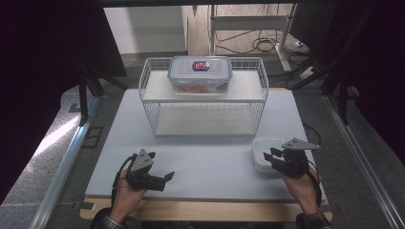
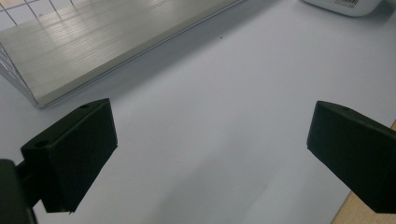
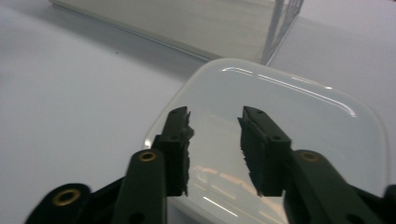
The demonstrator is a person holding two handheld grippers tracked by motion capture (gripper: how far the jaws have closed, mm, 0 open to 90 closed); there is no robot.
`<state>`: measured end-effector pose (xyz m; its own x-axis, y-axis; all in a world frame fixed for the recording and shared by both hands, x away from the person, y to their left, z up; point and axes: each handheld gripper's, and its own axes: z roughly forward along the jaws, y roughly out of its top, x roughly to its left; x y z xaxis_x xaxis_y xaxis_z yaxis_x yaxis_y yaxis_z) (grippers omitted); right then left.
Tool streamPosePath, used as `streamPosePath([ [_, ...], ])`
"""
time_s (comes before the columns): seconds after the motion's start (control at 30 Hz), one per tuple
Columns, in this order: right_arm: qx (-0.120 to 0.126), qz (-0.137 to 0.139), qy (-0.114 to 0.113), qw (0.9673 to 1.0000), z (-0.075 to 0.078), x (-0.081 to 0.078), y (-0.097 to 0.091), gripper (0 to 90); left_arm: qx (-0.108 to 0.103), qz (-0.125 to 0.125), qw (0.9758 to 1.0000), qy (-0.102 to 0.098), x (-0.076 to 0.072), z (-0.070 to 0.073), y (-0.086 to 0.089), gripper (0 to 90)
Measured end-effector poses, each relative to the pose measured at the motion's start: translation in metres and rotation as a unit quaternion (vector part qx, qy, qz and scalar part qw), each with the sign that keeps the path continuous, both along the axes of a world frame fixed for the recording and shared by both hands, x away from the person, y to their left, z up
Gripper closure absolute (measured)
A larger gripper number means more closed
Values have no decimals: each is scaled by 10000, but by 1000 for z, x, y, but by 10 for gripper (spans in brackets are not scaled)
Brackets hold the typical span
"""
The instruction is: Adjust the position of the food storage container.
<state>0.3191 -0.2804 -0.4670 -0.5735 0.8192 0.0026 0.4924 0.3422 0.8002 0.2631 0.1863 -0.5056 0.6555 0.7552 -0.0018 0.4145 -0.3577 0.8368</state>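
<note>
We see a white square container (image 1: 261, 151) lying near the right front of the pale mat (image 1: 200, 162), just in front of the wire rack (image 1: 203, 95). Our right gripper (image 1: 274, 156) hovers over it with its jaws a little apart, gripping nothing; its own view shows the glossy container (image 3: 299, 121) below. Our left gripper (image 1: 168, 176) sits at the left front, jaws spread wide over bare mat (image 2: 210, 116). A clear lidded box (image 1: 200, 74) rests on the rack's upper shelf.

Wire rack (image 1: 202, 102), lidded container (image 1: 200, 74), white dish (image 1: 264, 153)
</note>
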Motion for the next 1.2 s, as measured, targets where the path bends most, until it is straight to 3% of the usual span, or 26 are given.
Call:
streamPosePath([
  [0.27, -125, -252, -53, 9996, 3, 6, -17, 874, 29, -13, 9999, 143, 2, -3, 0, 20],
  [0.5, -21, -686, -114, 9976, 3, 13, -42, 894, 15, -18, 9998, 175, 3, -3, 0, 27],
  [0.8, -111, -1090, -89, 9939, -1, 19, -63, 894, 5, 11, 9998, 181, 3, -4, 1, 27],
  [1.07, -156, -1121, 152, 9935, -8, 24, -64, 896, 1, 44, 9999, 159, 3, -6, 1, 32],
  [1.2, -187, -1132, 163, 9933, -9, 23, -61, 896, 15, 65, 9998, 168, 3, -6, 0, 31],
])
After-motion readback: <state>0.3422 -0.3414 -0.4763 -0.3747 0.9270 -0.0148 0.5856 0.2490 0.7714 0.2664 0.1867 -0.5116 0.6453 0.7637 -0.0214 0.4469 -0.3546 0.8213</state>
